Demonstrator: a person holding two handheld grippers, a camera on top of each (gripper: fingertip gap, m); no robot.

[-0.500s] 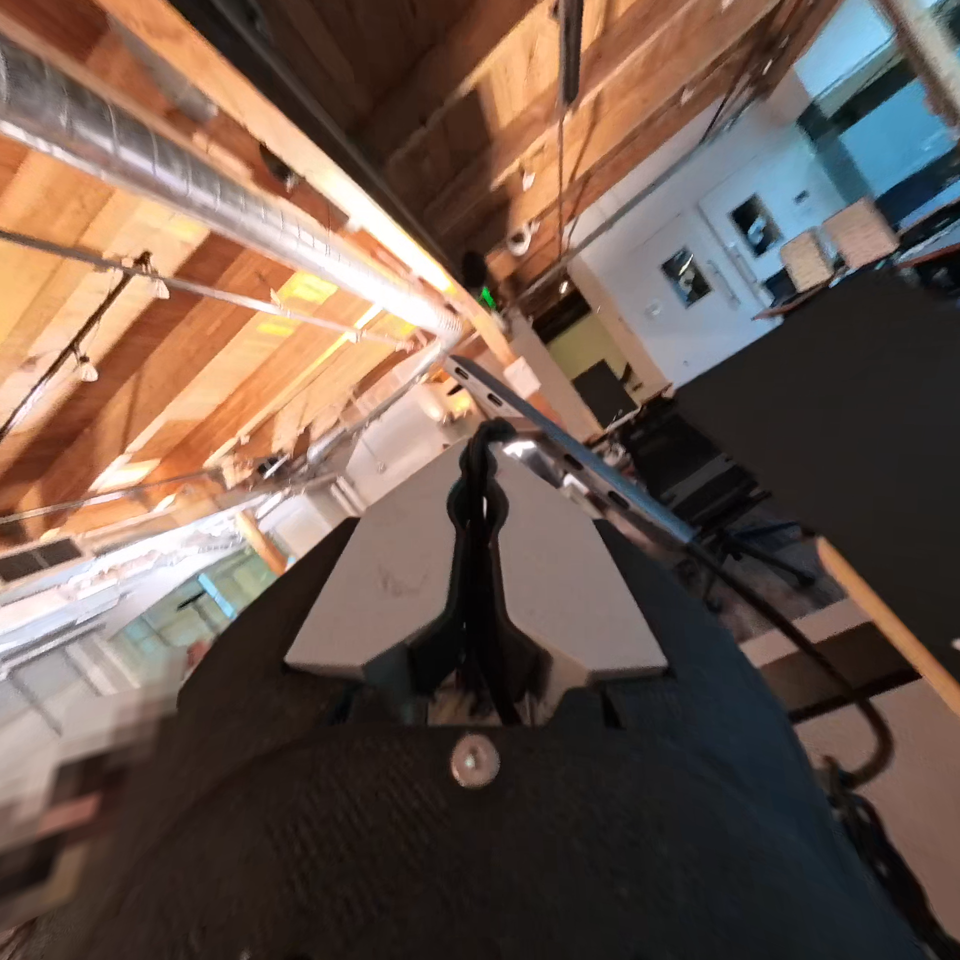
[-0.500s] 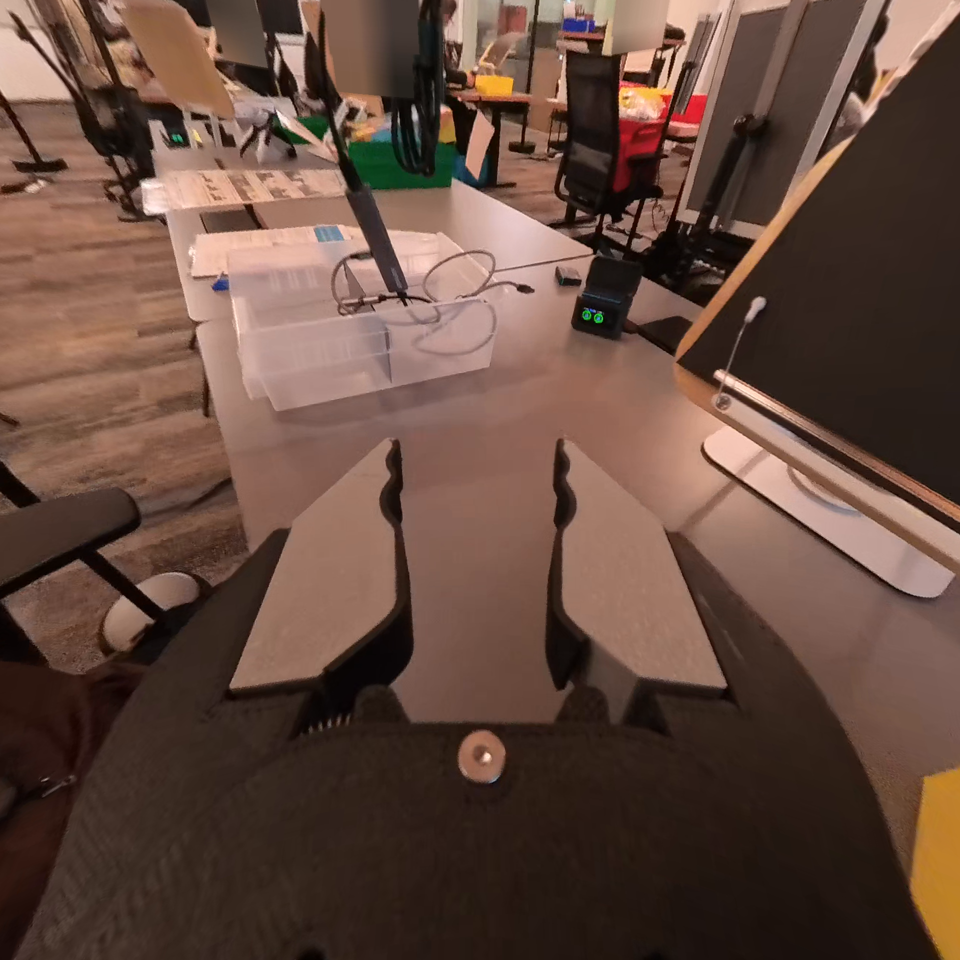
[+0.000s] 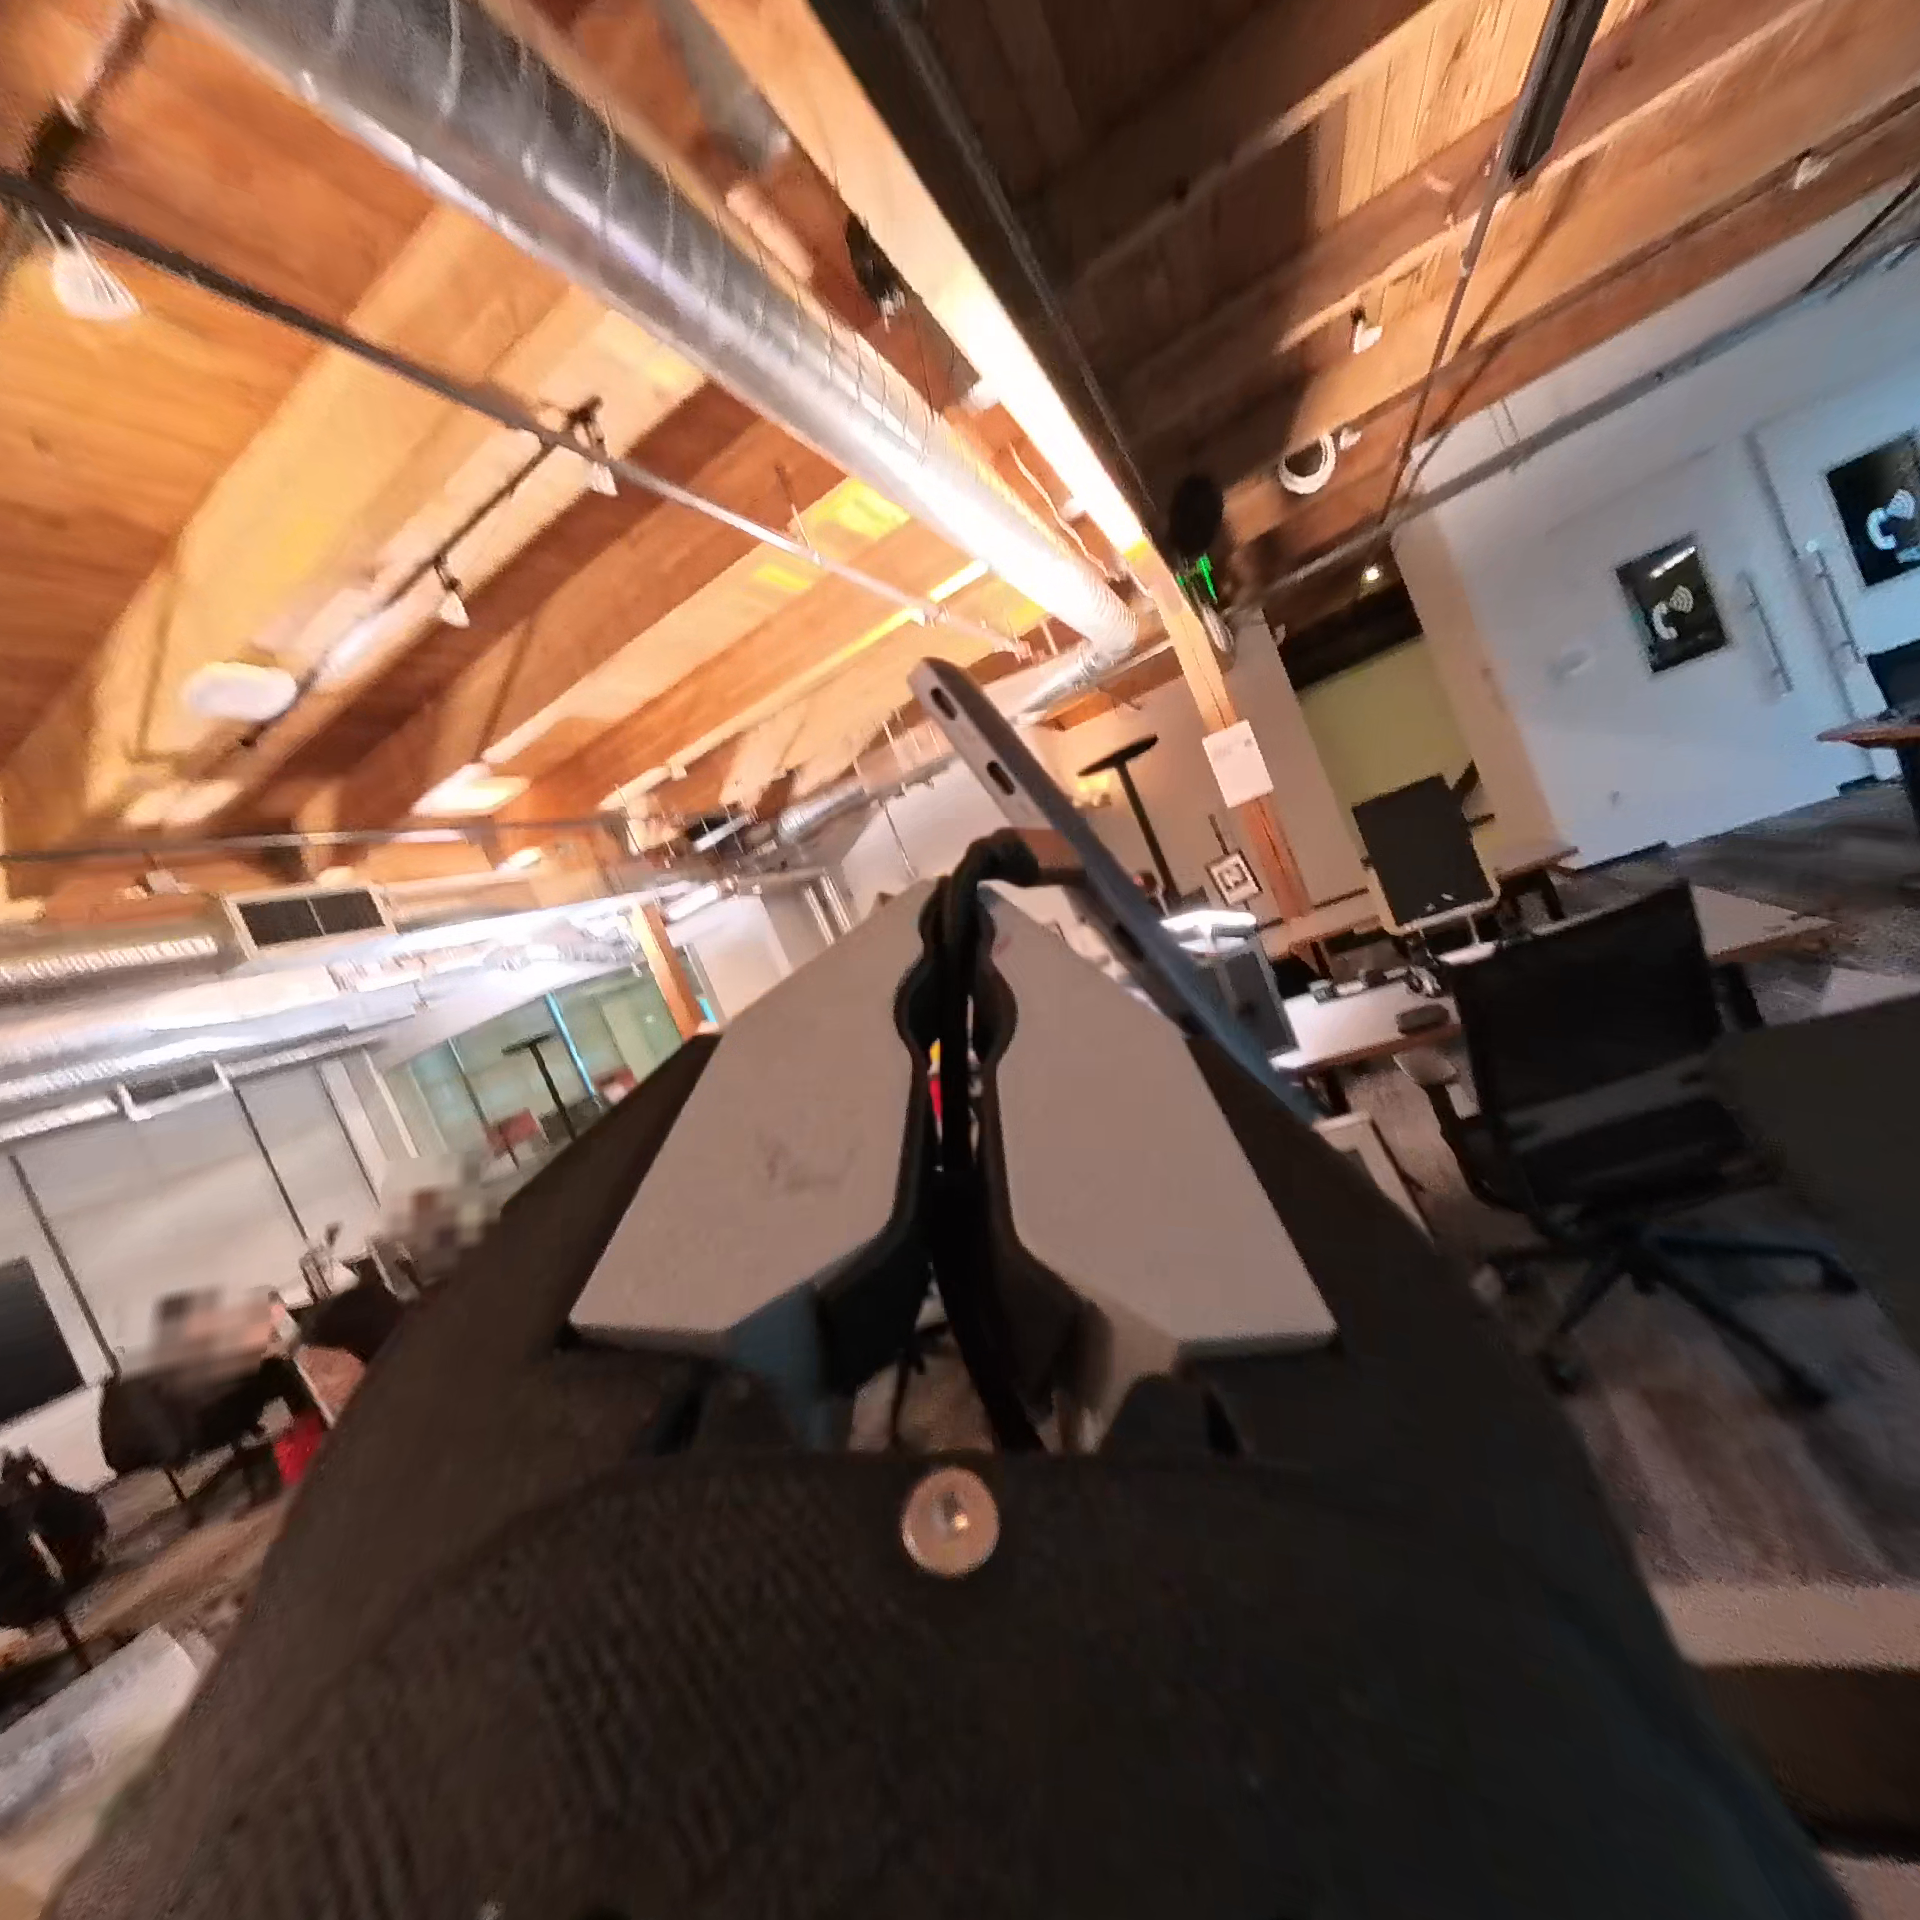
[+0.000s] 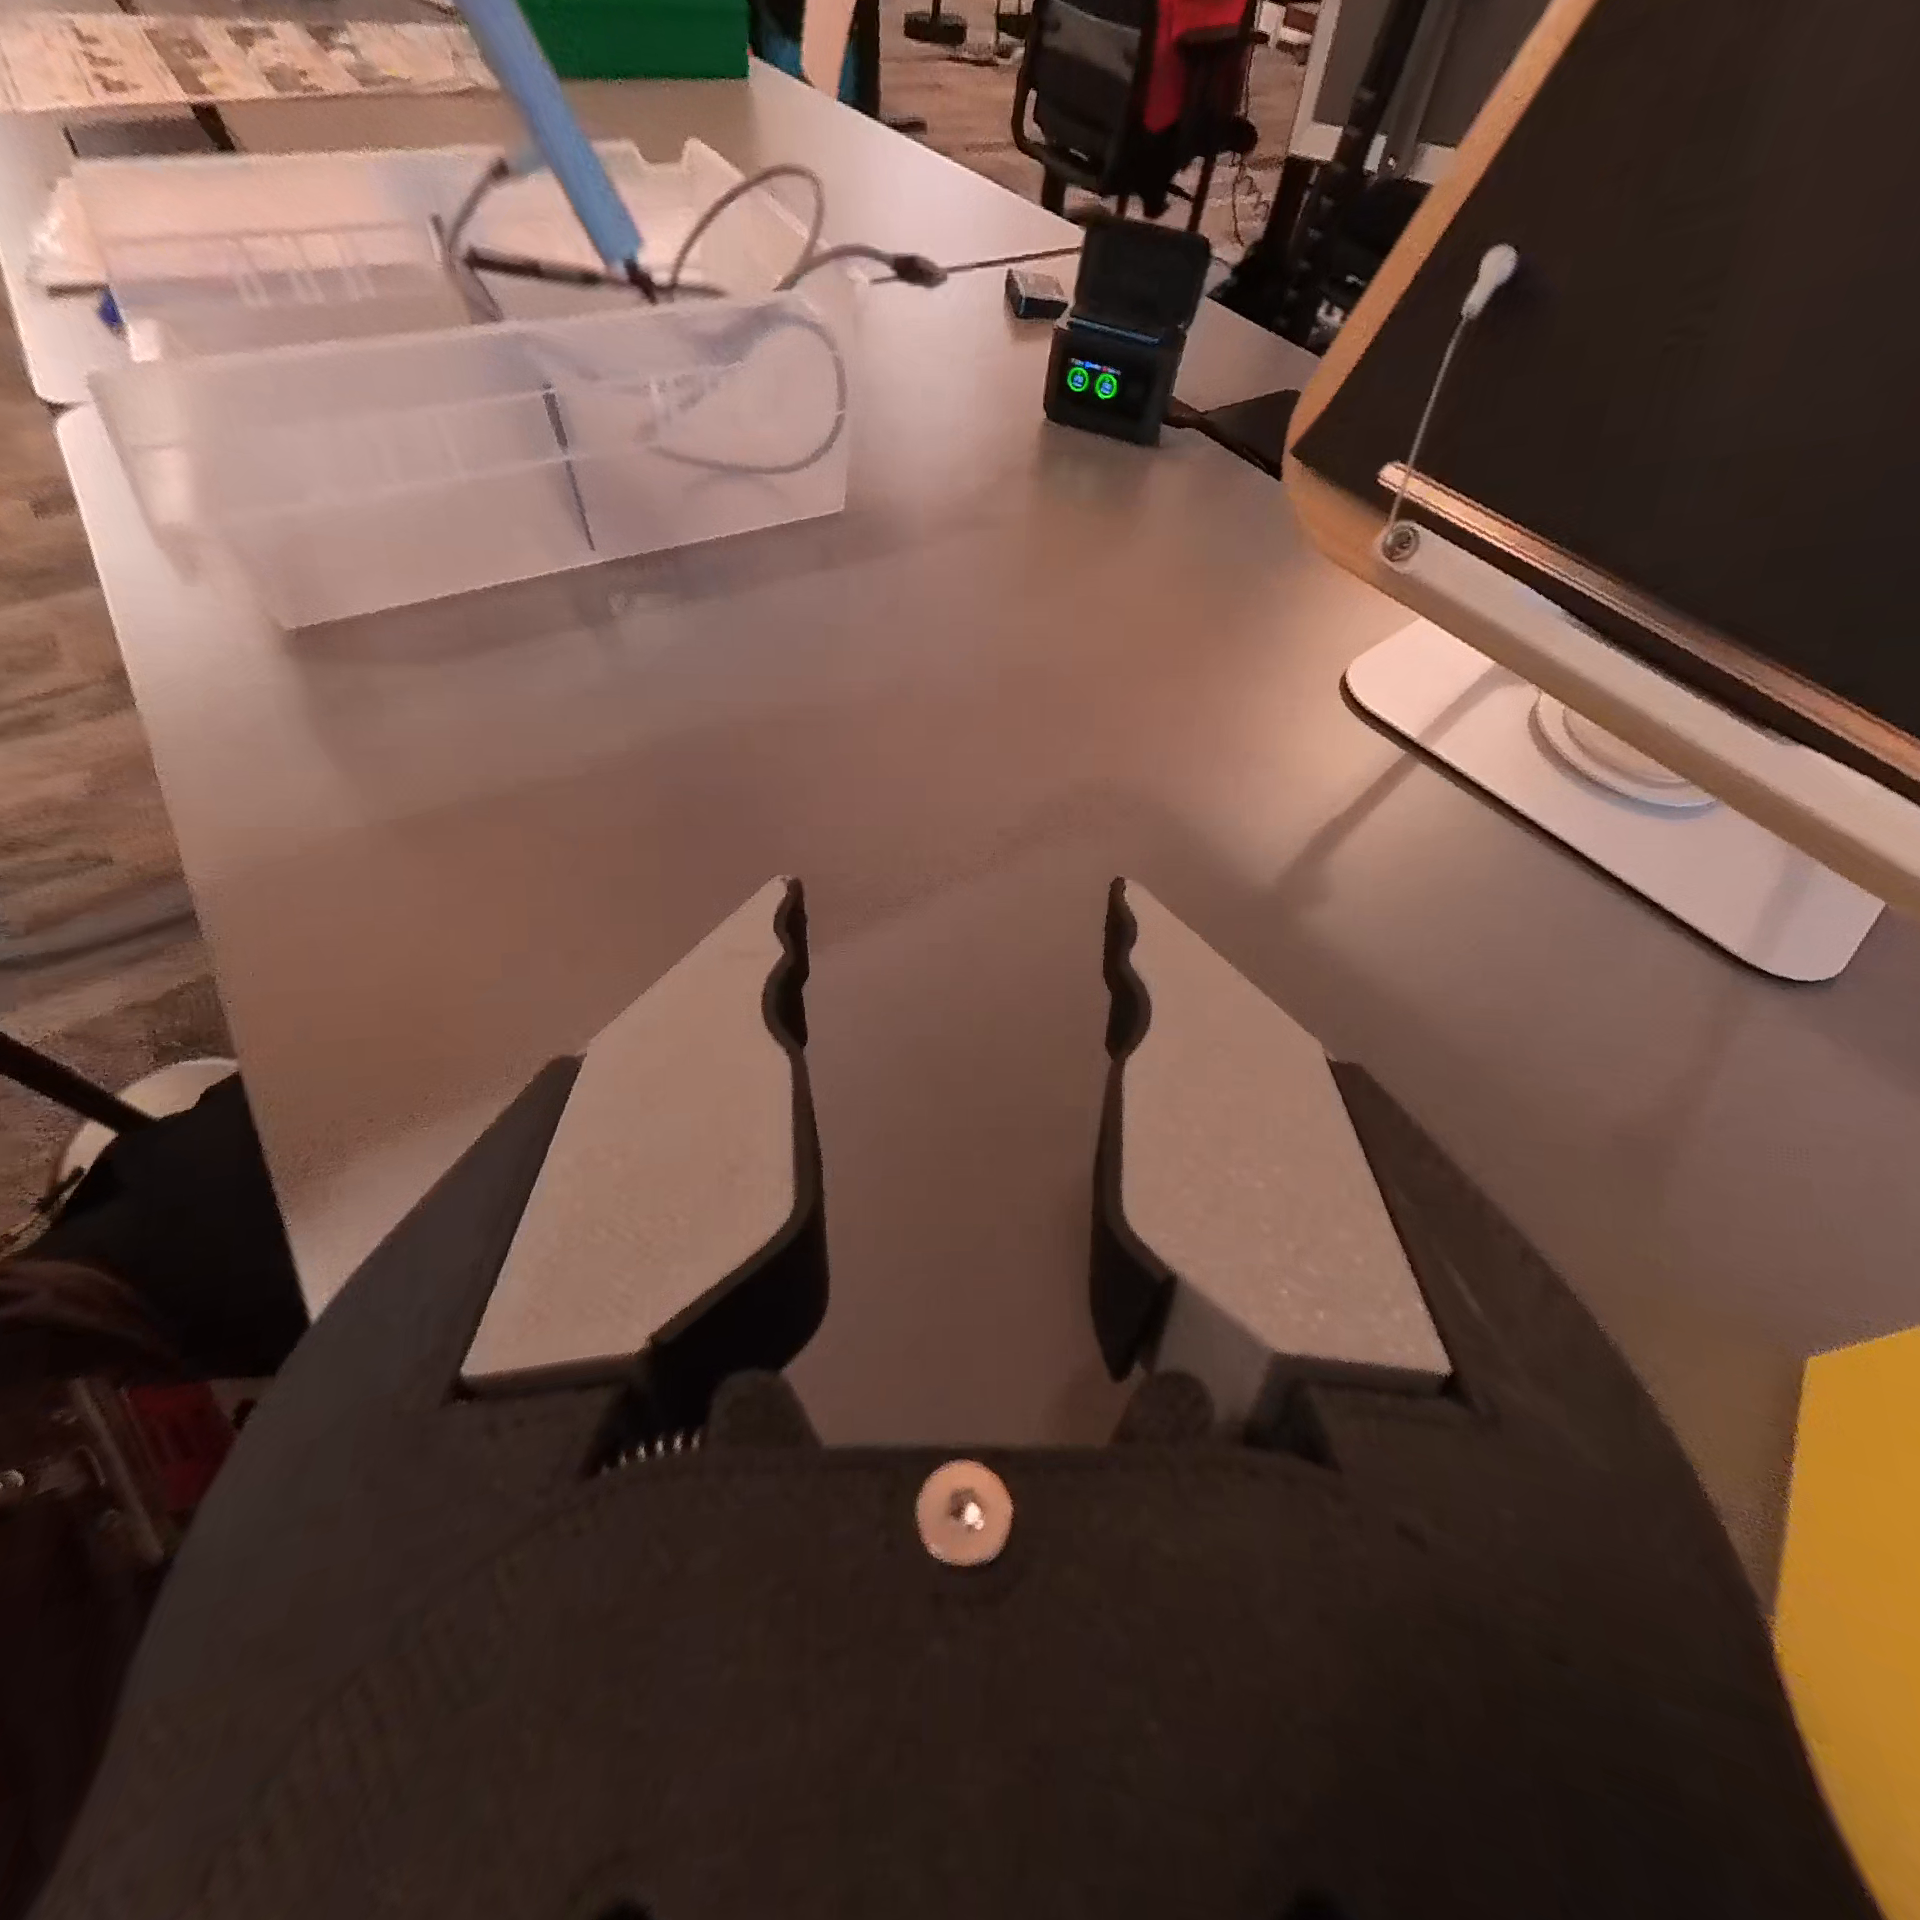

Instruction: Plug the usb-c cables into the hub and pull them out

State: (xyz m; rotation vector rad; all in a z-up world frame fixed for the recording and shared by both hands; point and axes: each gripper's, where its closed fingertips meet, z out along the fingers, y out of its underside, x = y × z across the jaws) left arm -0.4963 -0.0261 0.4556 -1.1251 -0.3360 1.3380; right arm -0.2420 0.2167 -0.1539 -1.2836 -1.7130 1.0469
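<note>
My left gripper is raised and points up at the ceiling. It is shut on a black cable that loops out past its fingertips. The slim grey hub sticks up just right of the fingertips, with open usb-c ports on its edge. In the right wrist view the hub hangs slanted over a clear bin, and grey cables run from its lower end into the bin. My right gripper is open and empty above the grey table, well short of the bin.
A small black device with green lights stands behind the bin. A dark panel on a white stand fills the table's right side. A yellow object is at the near right. An office chair stands on the floor. The gap from one gripper's tips to the other's is roughly 70 cm.
My left gripper has tilted, so more of the room shows and the hub points more upright. My right gripper has moved forward, closer to the bin, still open.
</note>
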